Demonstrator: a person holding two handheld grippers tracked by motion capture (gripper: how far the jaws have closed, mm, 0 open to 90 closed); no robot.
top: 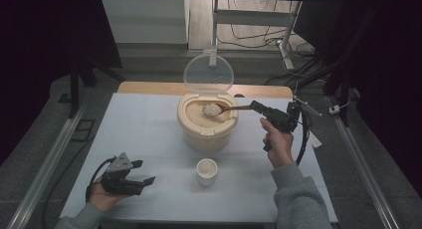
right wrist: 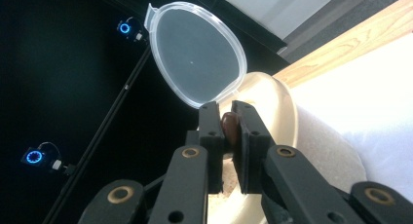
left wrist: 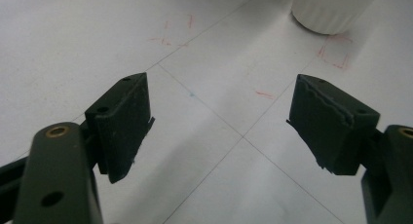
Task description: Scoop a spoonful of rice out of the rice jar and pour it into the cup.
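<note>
Nearest the camera, the person's grey sleeve [top: 301, 199] rises from the bottom edge to the right hand [top: 278, 142], which grips the right hand-held gripper [top: 259, 107] above the right half of the counter [top: 144, 134]. Its jaws are closed on the handle of a brown spoon [top: 234, 108] — in the right gripper view that handle shows as a dark red-brown sliver [right wrist: 229, 126] pinched between the two black pads. The spoon reaches leftward over the mouth of a cream-coloured rice container [top: 207, 124], and its bowl carries a heaped lump of white rice [top: 212, 109], held just above the rim of the opening. The container's clear round lid [top: 208, 73] stands swung up and open behind it, hinged at the far side; the right gripper view shows the same lid [right wrist: 197, 53] tilted against a dark background.

In front of the container, well apart from it toward the person, a small white cup [top: 206, 171] stands upright on the pale counter. To its left the left hand [top: 102, 196] holds the left hand-held gripper [top: 142, 171] low over the counter's near-left part — jaws spread wide, nothing between them. In the left gripper view the white counter surface [left wrist: 73, 39] shows thin grid lines and faint red marks, with the cup's base [left wrist: 331, 9] at the upper right.
</note>
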